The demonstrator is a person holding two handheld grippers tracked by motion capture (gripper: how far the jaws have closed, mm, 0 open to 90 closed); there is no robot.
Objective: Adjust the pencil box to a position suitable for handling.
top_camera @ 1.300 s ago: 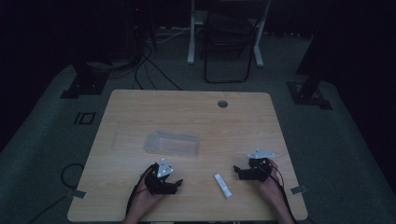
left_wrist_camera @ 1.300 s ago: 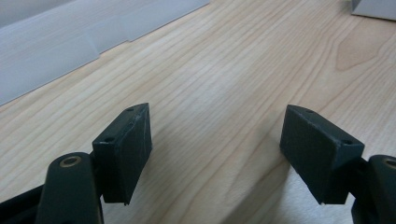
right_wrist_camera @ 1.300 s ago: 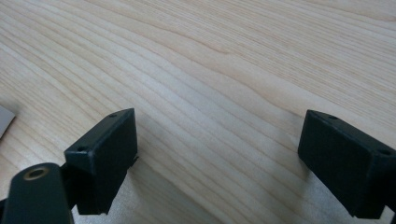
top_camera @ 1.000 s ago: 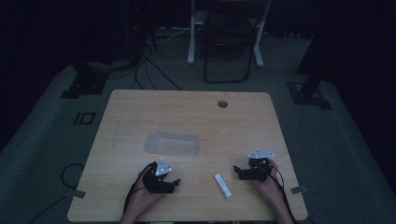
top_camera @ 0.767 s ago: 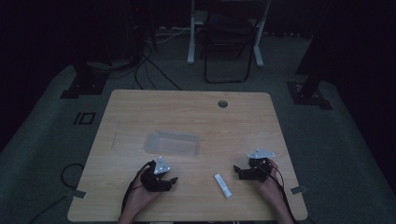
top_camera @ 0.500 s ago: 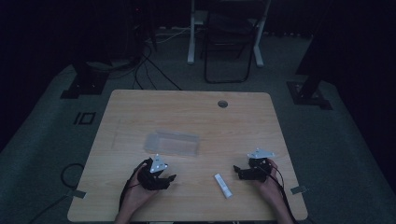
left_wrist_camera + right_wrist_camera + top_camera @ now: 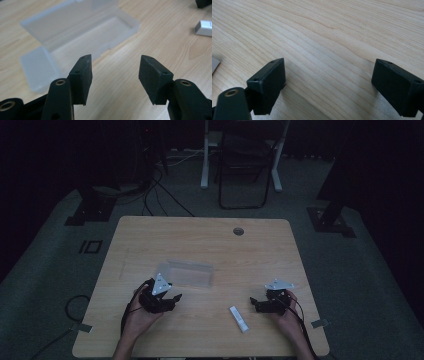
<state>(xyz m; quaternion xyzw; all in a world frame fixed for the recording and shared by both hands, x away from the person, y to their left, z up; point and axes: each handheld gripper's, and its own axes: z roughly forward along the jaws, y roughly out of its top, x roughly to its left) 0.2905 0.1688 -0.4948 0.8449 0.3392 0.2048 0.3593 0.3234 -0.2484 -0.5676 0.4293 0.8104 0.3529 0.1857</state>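
A clear plastic box (image 7: pixel 190 272) lies open near the middle of the wooden table (image 7: pixel 200 240). In the left gripper view the box (image 7: pixel 82 30) sits just beyond the jaws, with a small translucent flap (image 7: pixel 38 67) at its near left. My left gripper (image 7: pixel 175 298) hovers just in front of the box; its jaws have just been closing a little, and it (image 7: pixel 115 67) stands open with nothing between them. A small white stick (image 7: pixel 239 318) lies between the hands. My right gripper (image 7: pixel 254 303) rests low by the stick, open over bare wood (image 7: pixel 328 75).
A round cable hole (image 7: pixel 238 231) sits near the table's far edge. Beyond the table stand a dark chair (image 7: pixel 247 170), stand feet and cables on the floor. A corner of the white stick (image 7: pixel 214 64) shows at the left of the right gripper view.
My left gripper has lifted off the table and drifted left and farther from the near edge, toward the clear box. The right gripper has stayed where it was.
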